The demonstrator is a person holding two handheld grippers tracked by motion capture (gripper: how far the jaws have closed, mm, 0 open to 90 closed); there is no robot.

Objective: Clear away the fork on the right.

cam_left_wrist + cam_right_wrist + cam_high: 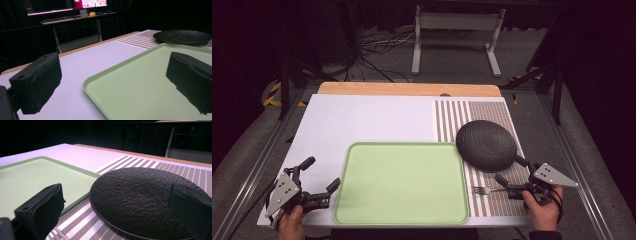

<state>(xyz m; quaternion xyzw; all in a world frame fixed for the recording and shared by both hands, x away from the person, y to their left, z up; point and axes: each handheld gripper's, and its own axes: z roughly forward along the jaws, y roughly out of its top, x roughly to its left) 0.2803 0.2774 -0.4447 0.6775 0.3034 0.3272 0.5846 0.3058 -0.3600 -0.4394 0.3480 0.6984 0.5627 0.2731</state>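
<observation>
Two tools wait wide open and empty: the left tool (321,176) straddles the green tray's (402,182) corner, ready to grip its rim; the right tool (510,170) faces the black plate (486,145) overlapping the tray, a fork (484,190) beside it on the striped placemat (499,112).

— How much room do I have on the left?

— Plenty. My left tool (319,176) has its jaws apart at the near left corner of the surface (372,117), just beside the green tray (402,182). Ahead of it I see bare white surface all the way to the far edge; only the tray's low raised rim borders that lane.

— And the right?

— Tighter. My right tool (510,171), jaws wide and holding nothing, points at the black plate (486,145), which sits on the striped mat (492,115) with its edge over the tray's corner. The fork (484,190) lies just beside the tool. Beyond the plate, the mat is free.
</observation>
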